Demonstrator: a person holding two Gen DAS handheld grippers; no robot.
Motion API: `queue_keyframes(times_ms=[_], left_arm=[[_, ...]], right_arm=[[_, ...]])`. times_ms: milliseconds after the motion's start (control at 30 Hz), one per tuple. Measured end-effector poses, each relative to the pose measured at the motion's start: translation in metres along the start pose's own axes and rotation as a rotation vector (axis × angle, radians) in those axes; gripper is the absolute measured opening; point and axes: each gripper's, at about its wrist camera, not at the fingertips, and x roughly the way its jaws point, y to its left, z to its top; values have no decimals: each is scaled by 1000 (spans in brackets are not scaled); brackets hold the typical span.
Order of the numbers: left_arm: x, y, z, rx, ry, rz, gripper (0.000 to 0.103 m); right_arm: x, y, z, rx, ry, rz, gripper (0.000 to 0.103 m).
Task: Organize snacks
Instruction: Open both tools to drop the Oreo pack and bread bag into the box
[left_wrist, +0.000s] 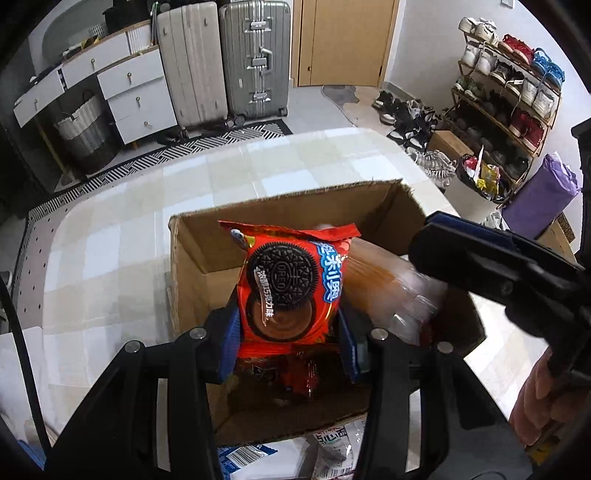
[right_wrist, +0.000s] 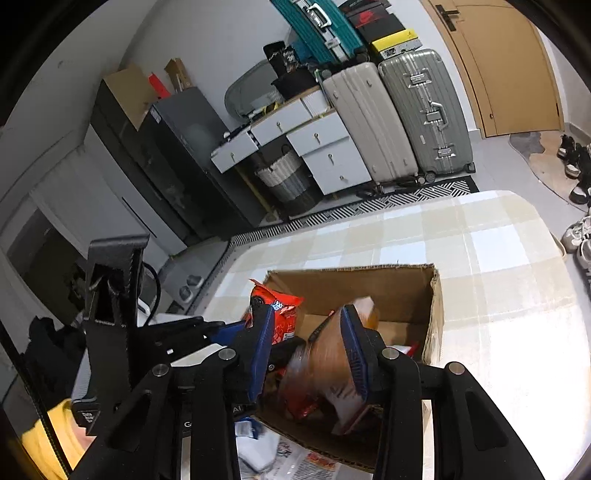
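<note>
Left wrist view is showing your left gripper (left_wrist: 290, 317) clamping a glossy red crinkled Oreo biscuit packet (left_wrist: 293, 284) upright over the open brown corrugated cardboard box (left_wrist: 280, 214) on the checked tablecloth (left_wrist: 147, 221); your right gripper (right_wrist: 308, 354) is pinching a slick, blurred orange-brown film pouch (right_wrist: 328, 365) over that box. Both wrappers are looking slippery, so either could be sliding out or snagging the box rim, and your two grippers are crowding close enough to collide
</note>
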Motion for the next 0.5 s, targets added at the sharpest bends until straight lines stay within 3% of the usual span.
queue_keyframes(times_ms=[500], left_arm=[[28, 9, -10, 3, 40, 21, 42]], right_arm=[[10, -3, -15, 15, 38, -10, 35]])
